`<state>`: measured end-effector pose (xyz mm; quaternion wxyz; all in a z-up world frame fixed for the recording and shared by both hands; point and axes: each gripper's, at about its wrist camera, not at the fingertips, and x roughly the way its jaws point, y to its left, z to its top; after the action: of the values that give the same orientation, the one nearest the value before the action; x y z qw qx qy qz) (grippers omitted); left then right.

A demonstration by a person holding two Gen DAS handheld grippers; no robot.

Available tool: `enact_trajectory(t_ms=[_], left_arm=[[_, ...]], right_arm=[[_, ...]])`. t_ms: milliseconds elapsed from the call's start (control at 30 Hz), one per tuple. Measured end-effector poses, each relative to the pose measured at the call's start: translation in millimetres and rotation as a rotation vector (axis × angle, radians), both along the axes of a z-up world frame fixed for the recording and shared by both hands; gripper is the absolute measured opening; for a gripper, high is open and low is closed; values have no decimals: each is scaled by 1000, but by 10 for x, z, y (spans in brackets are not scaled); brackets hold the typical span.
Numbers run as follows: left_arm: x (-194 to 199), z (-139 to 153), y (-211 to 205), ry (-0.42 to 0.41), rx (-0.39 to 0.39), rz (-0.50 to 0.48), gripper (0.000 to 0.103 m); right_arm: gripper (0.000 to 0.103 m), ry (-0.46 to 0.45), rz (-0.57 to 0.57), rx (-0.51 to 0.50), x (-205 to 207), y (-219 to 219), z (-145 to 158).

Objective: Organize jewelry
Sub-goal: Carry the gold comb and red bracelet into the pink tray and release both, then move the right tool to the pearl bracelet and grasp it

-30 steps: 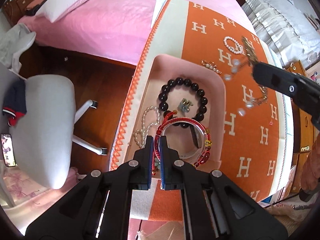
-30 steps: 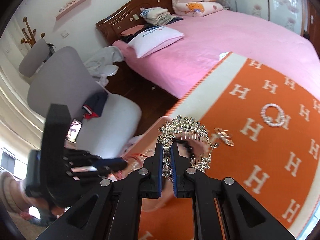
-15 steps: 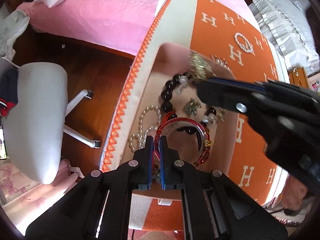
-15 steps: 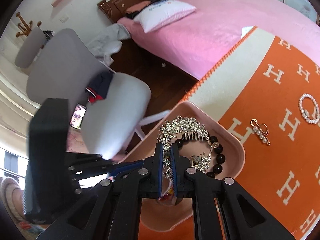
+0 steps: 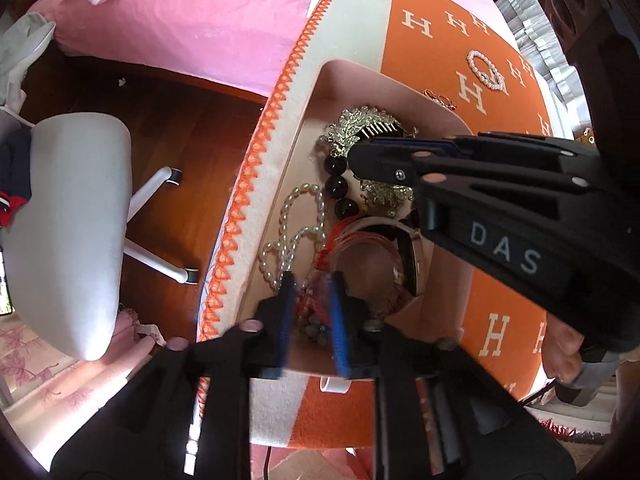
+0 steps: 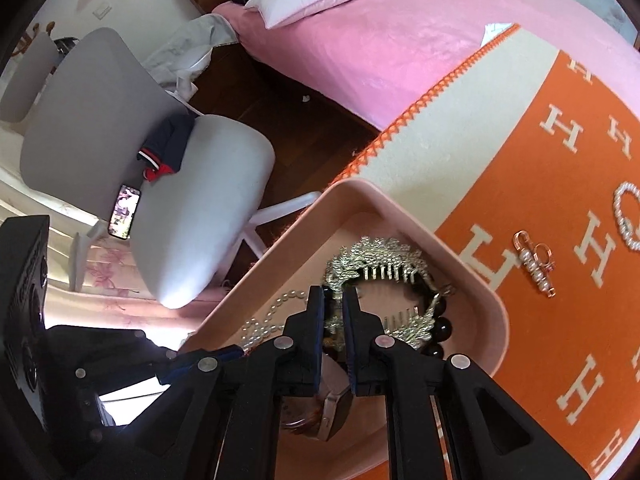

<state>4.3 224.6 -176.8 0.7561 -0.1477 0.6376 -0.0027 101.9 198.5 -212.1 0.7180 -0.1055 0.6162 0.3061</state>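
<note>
Left wrist view: the left gripper (image 5: pixel 310 312) is spreading its fingers off the red bangle (image 5: pixel 360 256), now lying in the pink tray (image 5: pixel 360 76) by the blanket's stitched edge. Right gripper (image 6: pixel 332 312), newly lowered, still pinches the rhinestone comb (image 6: pixel 376 264) inside the tray.

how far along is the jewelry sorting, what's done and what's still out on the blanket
Mostly done. The pink tray already holds the white pearl strand, black bead bracelet and red bangle, which the opening left gripper is releasing. The right gripper is lowering the rhinestone hair comb in. Left outside: the pearl ring bracelet and pearl pin.
</note>
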Motion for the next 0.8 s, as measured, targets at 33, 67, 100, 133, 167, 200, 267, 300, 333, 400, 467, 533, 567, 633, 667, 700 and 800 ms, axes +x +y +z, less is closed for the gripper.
enact_trajectory(t_ms=[33,67,100,133,167,200,267,300,333,400,467,533,567,633,667,700,800], left_arm=[[-17,15,16,-6,-10,2,31],[-27,32,18,-11,-26,1,33],[-44,49,27,-14,-29,0,34],[-51,69,23,-17,-26,-3,36],[-54,90,17,-21,-18,-7,38],[-58,111,16,-24,-14,-10,40],[-63,152,20,-32,-6,-11,42],[-67,163,27,-34,-6,-10,42],[-66,174,37,-34,-9,-8,42],[-64,194,62,-33,-24,0,42],[-73,226,82,-43,-32,8,42],[-82,266,79,-52,-27,6,42],[-84,277,67,-52,-27,4,42],[-98,305,39,-50,-31,-1,42],[-103,316,28,-51,-32,-4,42],[-102,329,15,-54,-32,-8,42],[-73,393,-4,-78,-38,-11,42]], right_arm=[[12,0,0,1,-6,1,-3],[14,-2,2,2,-14,-6,0],[15,-5,2,2,-31,-14,11],[15,-7,2,3,-51,-23,28],[16,-9,3,6,-71,-41,50],[16,-13,2,5,-95,-62,72],[17,-19,-1,7,-164,-110,133],[17,-21,-2,8,-213,-131,179],[17,-22,-7,9,-240,-158,200],[18,-20,-28,14,-297,-235,237],[20,-17,-48,19,-349,-319,280],[22,-16,-72,28,-406,-414,325],[23,-16,-90,36,-442,-474,355],[26,-18,-113,44,-509,-581,414],[30,-22,-133,51,-547,-647,452],[31,-27,-145,56,-577,-704,483],[35,-54,-185,65,-673,-887,589]])
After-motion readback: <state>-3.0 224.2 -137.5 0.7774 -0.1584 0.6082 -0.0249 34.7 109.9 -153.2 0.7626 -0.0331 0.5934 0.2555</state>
